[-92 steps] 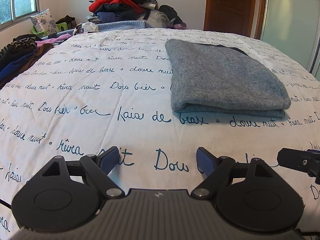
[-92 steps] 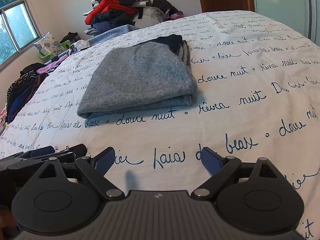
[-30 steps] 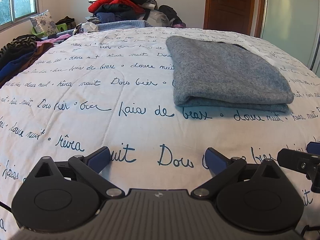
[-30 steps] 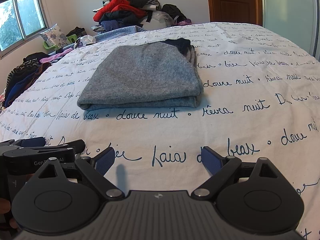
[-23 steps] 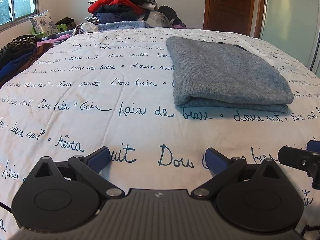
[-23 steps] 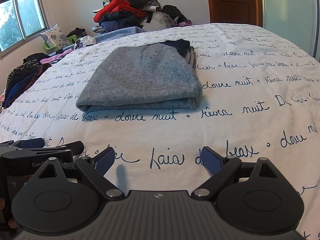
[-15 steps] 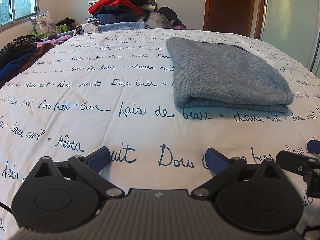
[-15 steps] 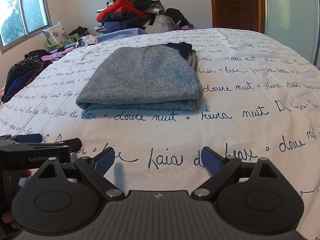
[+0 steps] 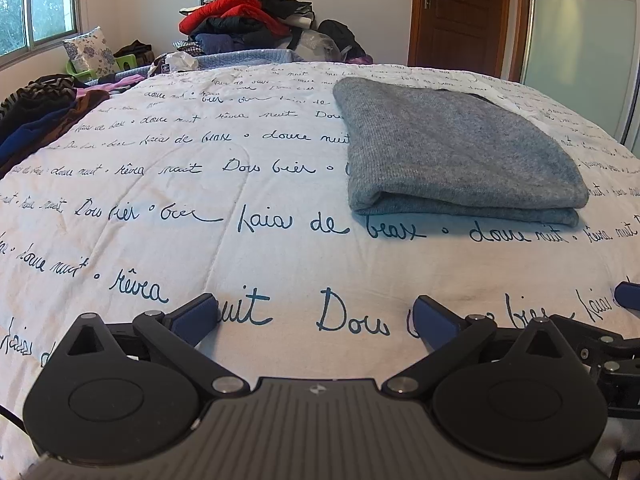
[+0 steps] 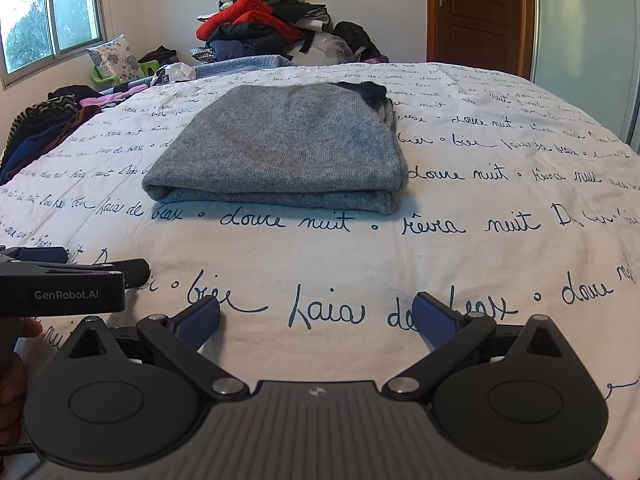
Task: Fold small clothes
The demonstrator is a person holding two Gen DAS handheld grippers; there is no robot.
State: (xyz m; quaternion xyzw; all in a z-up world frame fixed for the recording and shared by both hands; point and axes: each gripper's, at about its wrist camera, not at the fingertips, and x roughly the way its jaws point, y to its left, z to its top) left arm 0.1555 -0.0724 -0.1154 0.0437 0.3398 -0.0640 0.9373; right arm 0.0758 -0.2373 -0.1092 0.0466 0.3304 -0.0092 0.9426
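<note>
Grey knit sweater [image 10: 280, 148] is lying folded flat on the bed [image 10: 480, 240], a soft rectangular stack with a rounded fold edge facing the cameras, well apart from both grippers. Quilted white cover is carrying dark cursive script. Left gripper [image 9: 316, 316] is hovering low over the bed, blue pads spread wide, nothing between them. Right gripper [image 10: 316, 316] is opening its jaws, also with only bedding between. The right view is showing a dark collar [image 10: 370, 90] poking out at the sweater's far corner, plus the left gripper's branded black body and a bit of the person's hand [image 10: 12, 372] at the left edge; the left view is barely showing that collar. A heap of clothes [image 9: 248, 20] is sitting past the bed's far end.
</note>
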